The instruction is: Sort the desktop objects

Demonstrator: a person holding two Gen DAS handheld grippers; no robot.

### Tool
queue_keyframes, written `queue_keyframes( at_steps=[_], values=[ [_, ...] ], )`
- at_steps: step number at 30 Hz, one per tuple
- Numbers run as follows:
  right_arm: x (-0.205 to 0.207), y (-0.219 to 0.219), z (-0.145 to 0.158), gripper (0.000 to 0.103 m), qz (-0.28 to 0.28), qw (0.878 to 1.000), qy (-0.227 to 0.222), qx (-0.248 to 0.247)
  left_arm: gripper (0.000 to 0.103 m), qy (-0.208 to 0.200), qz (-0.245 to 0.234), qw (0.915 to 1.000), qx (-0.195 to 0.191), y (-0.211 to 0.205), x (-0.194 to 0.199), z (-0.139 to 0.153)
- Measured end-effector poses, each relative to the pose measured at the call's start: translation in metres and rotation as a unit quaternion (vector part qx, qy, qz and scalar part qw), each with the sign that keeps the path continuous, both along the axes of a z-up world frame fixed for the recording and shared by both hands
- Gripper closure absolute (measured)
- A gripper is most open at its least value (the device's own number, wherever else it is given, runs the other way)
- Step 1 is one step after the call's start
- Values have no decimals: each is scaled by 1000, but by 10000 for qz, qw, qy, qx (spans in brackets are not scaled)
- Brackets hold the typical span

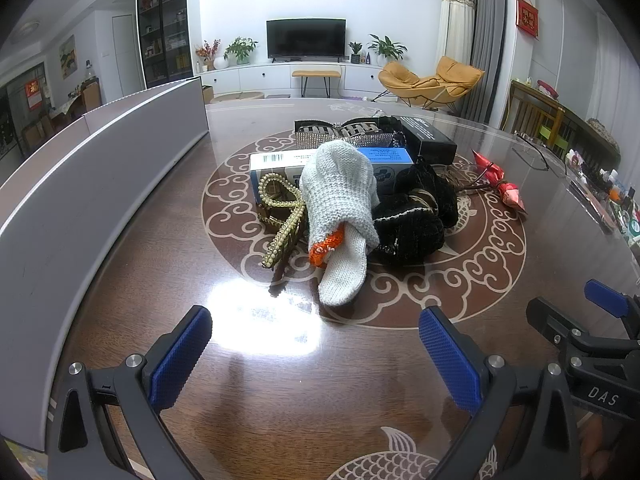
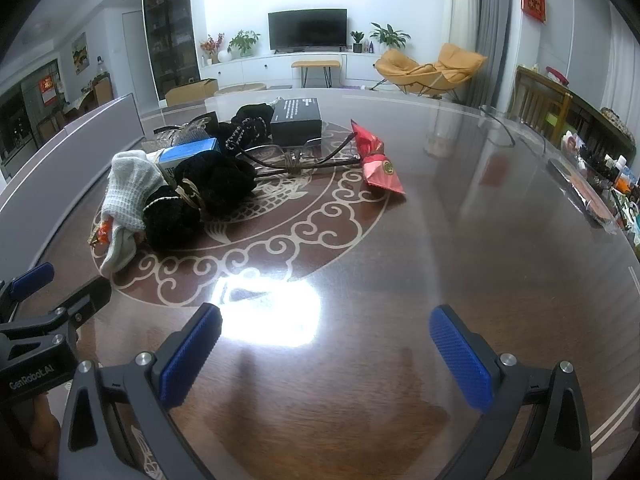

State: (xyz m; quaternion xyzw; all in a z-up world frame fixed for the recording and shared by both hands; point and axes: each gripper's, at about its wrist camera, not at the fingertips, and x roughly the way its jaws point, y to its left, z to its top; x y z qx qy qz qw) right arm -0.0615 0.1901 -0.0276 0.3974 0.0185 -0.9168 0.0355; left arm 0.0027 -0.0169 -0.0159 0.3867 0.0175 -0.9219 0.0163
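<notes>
A pile lies at the middle of the brown table [image 1: 240, 380]. It holds a white knit glove [image 1: 340, 200] with orange trim, a gold pearl hair claw [image 1: 280, 216], a blue-and-white box [image 1: 276, 162], black scrunchies [image 1: 412, 220], a rhinestone clip [image 1: 344, 134], a black box [image 1: 428, 136] and red foil sweets [image 1: 504, 188]. Glasses [image 2: 296, 158] rest among them. My left gripper [image 1: 316, 324] is open and empty, just short of the glove's tip. My right gripper [image 2: 328, 320] is also open and empty, over bare table, with the pile to its front left.
A long grey bin wall [image 1: 80, 184] runs along the left side of the table. Small bottles and clutter [image 1: 612, 196] line the right edge. A bright lamp glare [image 2: 272, 312] sits on the glass top in front of both grippers.
</notes>
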Motion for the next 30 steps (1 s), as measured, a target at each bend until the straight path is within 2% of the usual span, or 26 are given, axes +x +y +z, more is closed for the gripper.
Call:
queue_keyframes(
  at_steps=[30],
  values=[
    [-1, 0, -4, 0, -4, 10000, -61, -28, 0, -4, -6, 10000, 0, 0, 0, 0]
  ],
)
